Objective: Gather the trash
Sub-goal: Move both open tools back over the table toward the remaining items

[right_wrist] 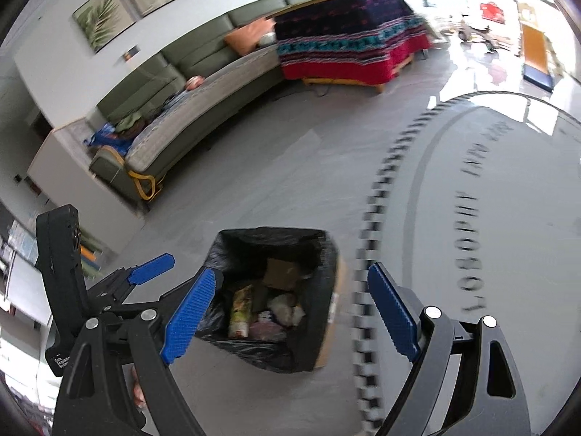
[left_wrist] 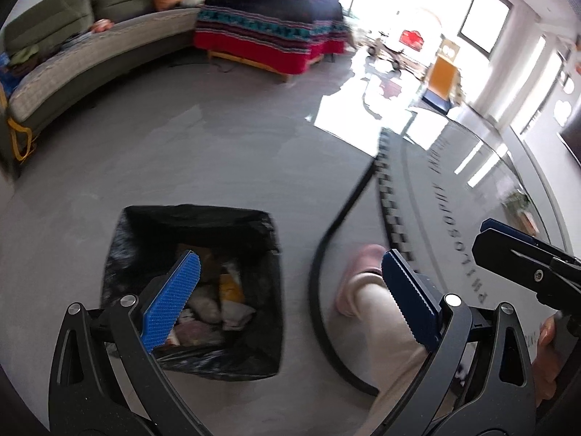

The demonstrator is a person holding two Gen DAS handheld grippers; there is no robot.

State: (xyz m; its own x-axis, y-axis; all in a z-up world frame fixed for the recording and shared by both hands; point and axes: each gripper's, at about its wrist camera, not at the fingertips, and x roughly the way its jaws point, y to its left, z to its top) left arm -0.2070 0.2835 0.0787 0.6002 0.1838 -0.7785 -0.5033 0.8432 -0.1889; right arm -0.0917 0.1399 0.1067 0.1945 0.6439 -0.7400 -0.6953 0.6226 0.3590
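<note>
A square bin with a black liner [left_wrist: 196, 218] stands on the grey floor and holds several pieces of trash [left_wrist: 228, 298]: wrappers, crumpled paper and cardboard. My left gripper [left_wrist: 290, 298] is open and empty, above the bin's right side. In the right wrist view the bin [right_wrist: 323, 254] sits below, between the open fingers of my right gripper [right_wrist: 290, 312], with the trash [right_wrist: 268, 305] visible inside. The right gripper is empty. The left gripper [right_wrist: 145, 265] shows at the left of that view, and the right gripper [left_wrist: 515, 250] shows at the right edge of the left wrist view.
A curved green sofa [left_wrist: 94, 51] runs along the far wall. A table under a red patterned blanket [left_wrist: 272, 25] stands beyond. A black cable [left_wrist: 326, 247] crosses the floor. The person's leg and pink slipper [left_wrist: 359, 276] are right of the bin. Floor lettering [right_wrist: 472, 247] lies to the right.
</note>
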